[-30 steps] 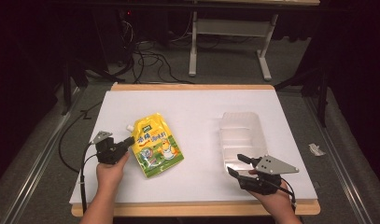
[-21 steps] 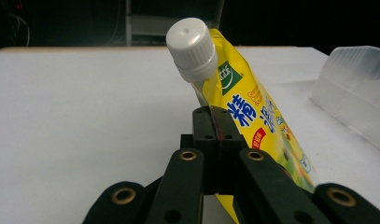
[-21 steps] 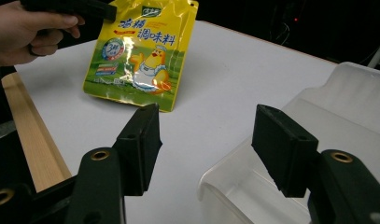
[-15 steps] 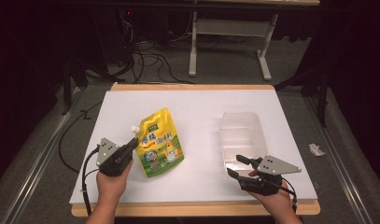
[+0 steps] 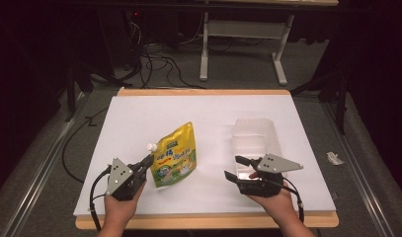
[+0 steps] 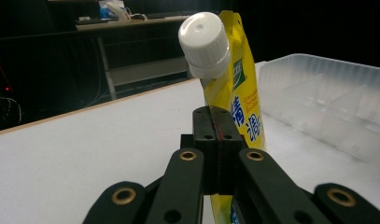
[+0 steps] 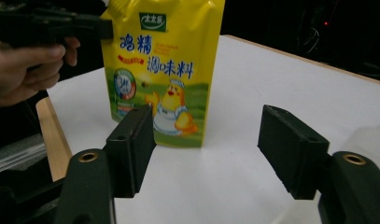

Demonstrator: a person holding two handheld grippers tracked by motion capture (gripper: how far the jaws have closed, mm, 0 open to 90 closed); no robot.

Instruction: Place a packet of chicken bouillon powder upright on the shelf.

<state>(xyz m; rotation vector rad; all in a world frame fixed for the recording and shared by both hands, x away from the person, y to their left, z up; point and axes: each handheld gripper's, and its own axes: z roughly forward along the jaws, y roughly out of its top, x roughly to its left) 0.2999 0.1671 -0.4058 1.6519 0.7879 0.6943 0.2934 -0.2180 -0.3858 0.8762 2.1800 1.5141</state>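
Pouch (image 5: 176, 154): upright, near table's (image 5: 139, 113) front edge, left of centre.
Handling: soft, light; pinch the flat seam under the cap (image 6: 204, 44).
Left gripper (image 5: 148, 162): clenched on pouch's edge.
Right gripper (image 5: 236, 167): jaws apart, just been widening, nothing between.

The pouch (image 5: 176, 155) no longer lies flat on the table (image 5: 139, 118); it stands upright, pinched at its edge below the white cap (image 6: 204, 44) by the left gripper (image 5: 147, 163), which now sits nearer the front edge; the right gripper (image 5: 236, 167) has just widened its jaws, nothing between them.
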